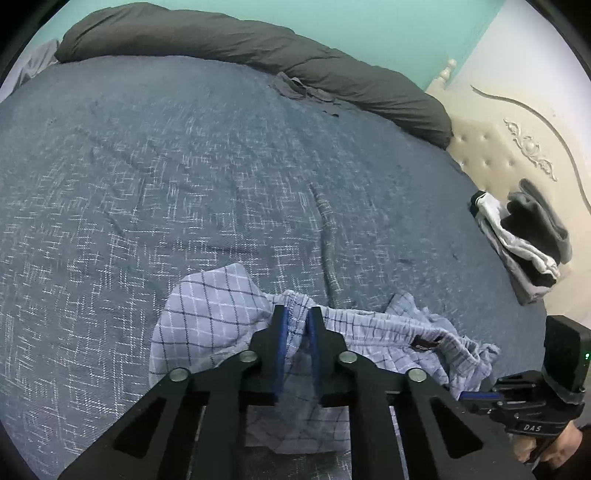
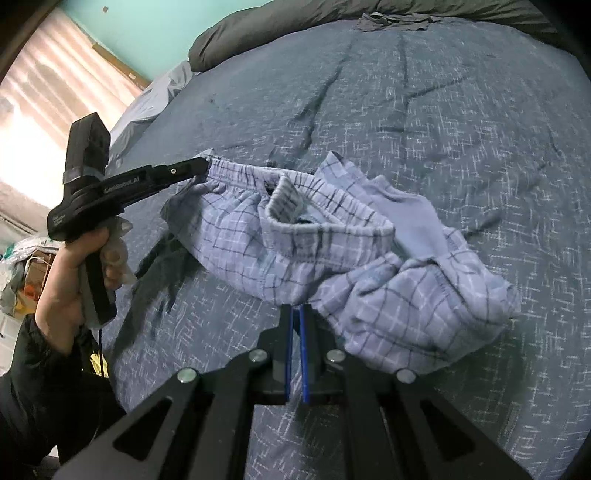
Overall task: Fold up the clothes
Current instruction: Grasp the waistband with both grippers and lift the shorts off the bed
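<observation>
Light blue checked shorts [image 1: 214,306] [image 2: 332,236] lie crumpled on the blue patterned bed cover [image 1: 184,166] [image 2: 443,110]. My left gripper [image 1: 299,312] [image 2: 203,164] pinches one end of the elastic waistband, with a fold of cloth between its blue pads, and holds that end slightly off the bed. My right gripper [image 2: 297,308] [image 1: 465,397] is shut on the near edge of the shorts. The waistband runs loosely between the two grippers. A person's hand [image 2: 70,266] holds the left gripper's handle.
A dark grey duvet [image 1: 221,40] [image 2: 258,33] is rolled along the far side of the bed, with a small dark garment [image 1: 306,92] [image 2: 391,20] beside it. A stack of folded clothes [image 1: 524,240] sits by the cream headboard [image 1: 517,147]. A bright curtain [image 2: 55,92] hangs left.
</observation>
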Available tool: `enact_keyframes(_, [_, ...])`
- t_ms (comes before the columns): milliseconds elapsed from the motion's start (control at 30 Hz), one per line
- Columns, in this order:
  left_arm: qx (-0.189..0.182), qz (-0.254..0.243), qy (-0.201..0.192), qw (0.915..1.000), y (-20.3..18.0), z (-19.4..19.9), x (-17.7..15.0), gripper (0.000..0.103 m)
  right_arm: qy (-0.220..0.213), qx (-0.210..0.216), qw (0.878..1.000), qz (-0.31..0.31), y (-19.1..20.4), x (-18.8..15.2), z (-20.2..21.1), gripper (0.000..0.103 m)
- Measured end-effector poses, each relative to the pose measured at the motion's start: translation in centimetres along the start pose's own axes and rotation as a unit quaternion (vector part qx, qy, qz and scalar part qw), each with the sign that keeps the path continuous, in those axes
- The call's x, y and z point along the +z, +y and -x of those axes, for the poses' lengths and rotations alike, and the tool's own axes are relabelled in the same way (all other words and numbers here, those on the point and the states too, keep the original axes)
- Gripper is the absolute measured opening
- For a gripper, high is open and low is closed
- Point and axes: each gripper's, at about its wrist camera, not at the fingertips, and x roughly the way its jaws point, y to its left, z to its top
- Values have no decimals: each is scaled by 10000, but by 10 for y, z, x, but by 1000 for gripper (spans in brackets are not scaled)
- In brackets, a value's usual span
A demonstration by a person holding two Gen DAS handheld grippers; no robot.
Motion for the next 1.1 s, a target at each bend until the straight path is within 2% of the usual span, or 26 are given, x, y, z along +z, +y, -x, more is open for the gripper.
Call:
enact_keyframes(233, [66, -39, -30, 10000, 2, 5, -4, 9, -687, -144, 9966, -436, -22, 9, 44, 6])
enact_keyframes(267, [64, -31, -32, 10000, 3, 6, -3, 9, -761, -184, 9951, -601, -30, 14, 48, 13])
enact_keyframes(300, [58, -22, -32, 10000, 3, 6, -3, 9, -821, -221, 9933, -785, -40, 20, 51, 26])
enact_keyframes(367, [64, -12, -34, 10000, 5, 7, -3, 9, -888, -210, 9892, -1151, -58, 31, 54, 42])
enact_keyframes(467, [48, -4, -32, 10000, 4, 7, -3, 9, -734, -28, 9849, -1567, -79, 49, 43, 42])
enact_keyframes(533, [36, 3, -27, 10000, 4, 7, -2, 9, -497, -99, 9848, -1660, -86, 60, 29, 42])
enact_keyframes(667, [7, 14, -28, 10000, 3, 7, -2, 9, 72, -165, 9881, -1528, -81, 67, 3, 42])
enact_keyframes(767, [-7, 19, -33, 10000, 4, 8, -1, 9, 303, -143, 9896, -1397, -73, 66, -8, 42])
enact_keyframes(867, [-28, 23, -45, 10000, 5, 10, -1, 9, 311, -42, 9881, -1506, -74, 63, -12, 41])
enact_keyframes(933, [-25, 10, -54, 10000, 4, 12, -2, 9, 205, -7, 9886, -1489, -73, 62, -11, 29])
enact_keyframes(967, [-26, 7, -60, 10000, 4, 13, -2, 9, 143, 15, 9892, -1457, -73, 61, -9, 15])
enact_keyframes(1000, [-23, 5, -65, 10000, 5, 14, -2, 9, 87, 5, 9898, -1422, -72, 61, -7, 11])
enact_keyframes(1100, [-15, 3, -132, 9999, 5, 18, 0, 9, -263, 58, 9922, -1215, -69, 62, 9, 7])
